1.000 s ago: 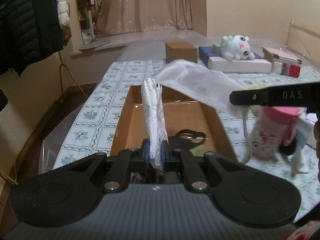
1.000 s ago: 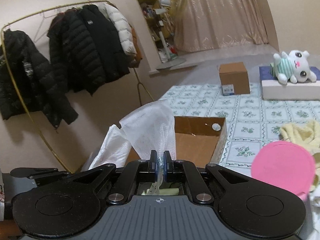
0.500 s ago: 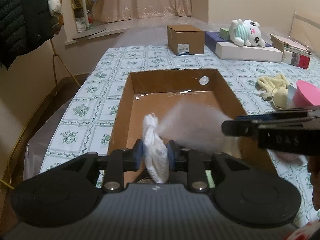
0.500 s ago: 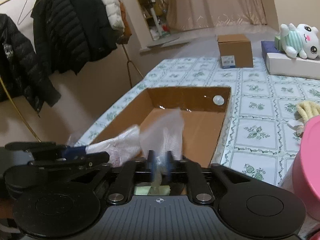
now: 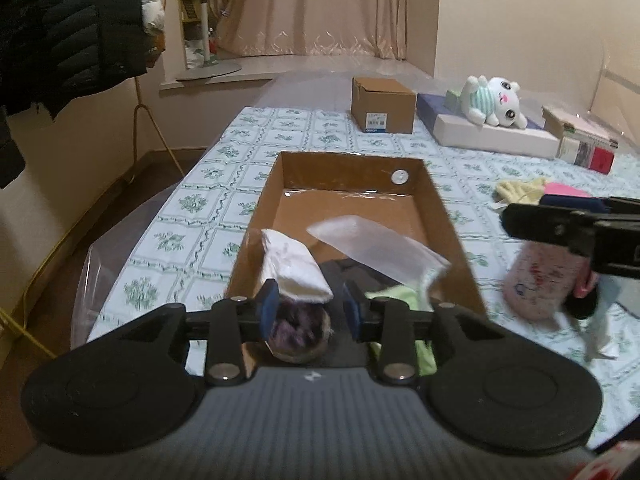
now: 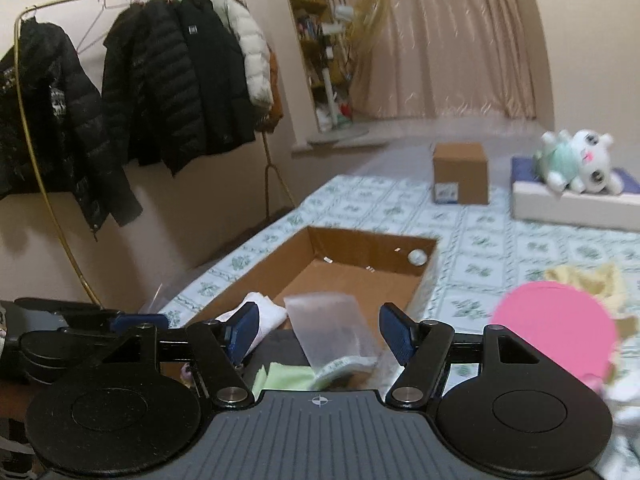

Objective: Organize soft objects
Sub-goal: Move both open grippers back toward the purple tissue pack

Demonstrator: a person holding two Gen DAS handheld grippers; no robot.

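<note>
We are at the release: both grippers hang over the near end of the cardboard box (image 5: 440,216), which sits near the left edge of the tablecloth (image 5: 240,136), and the white bagged cloth (image 5: 294,266) is dropping into it. The left gripper (image 5: 310,306) has just been opening; its blue pads stand apart, and the rolled white end of the cloth lies between them, leaning on the left pad without being pinched. The right gripper (image 6: 322,332) has also just been opening and now stands wide, with the clear end of the bag (image 6: 332,330) loose between its fingers and touching neither pad as far as we can tell. Under it in the box we see a green cloth (image 5: 394,294), something dark, and a purple fuzzy thing (image 5: 298,330) at the near wall. To finish this step well, we should open the left jaws a little further so the roll slips clear, then lift both hands straight up, since a sideways pull could drag the slippery bag over the low near wall. We judge the bag will slump flat on the pile. Next in reach is the yellow cloth (image 5: 520,191) towards the tablecloth's right edge, beside the pink-lidded cup (image 6: 554,330).
</note>
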